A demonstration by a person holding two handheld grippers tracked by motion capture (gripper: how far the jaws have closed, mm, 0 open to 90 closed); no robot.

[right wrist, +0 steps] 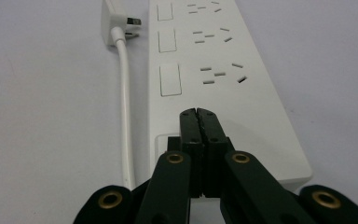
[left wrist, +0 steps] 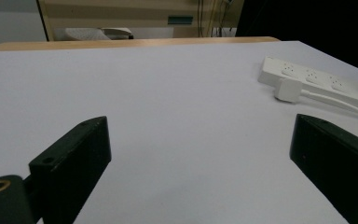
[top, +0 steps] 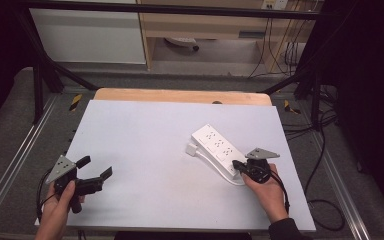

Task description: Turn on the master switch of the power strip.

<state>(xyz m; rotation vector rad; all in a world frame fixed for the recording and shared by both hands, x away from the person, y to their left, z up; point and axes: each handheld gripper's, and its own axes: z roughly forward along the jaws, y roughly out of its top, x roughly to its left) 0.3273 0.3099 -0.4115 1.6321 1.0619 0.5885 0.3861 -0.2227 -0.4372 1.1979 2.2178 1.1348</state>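
Observation:
A white power strip lies on the right half of the white table. Its white cable loops back to a white plug lying beside the strip. My right gripper is shut with nothing between its jaws, and its tips rest over the strip's near end, just short of the nearest switch. At the table's front left corner my left gripper is held wide open over bare table, far from the strip.
A wooden strip runs along the table's far edge. Black frame bars and cables stand around the table. A cabinet sits behind it.

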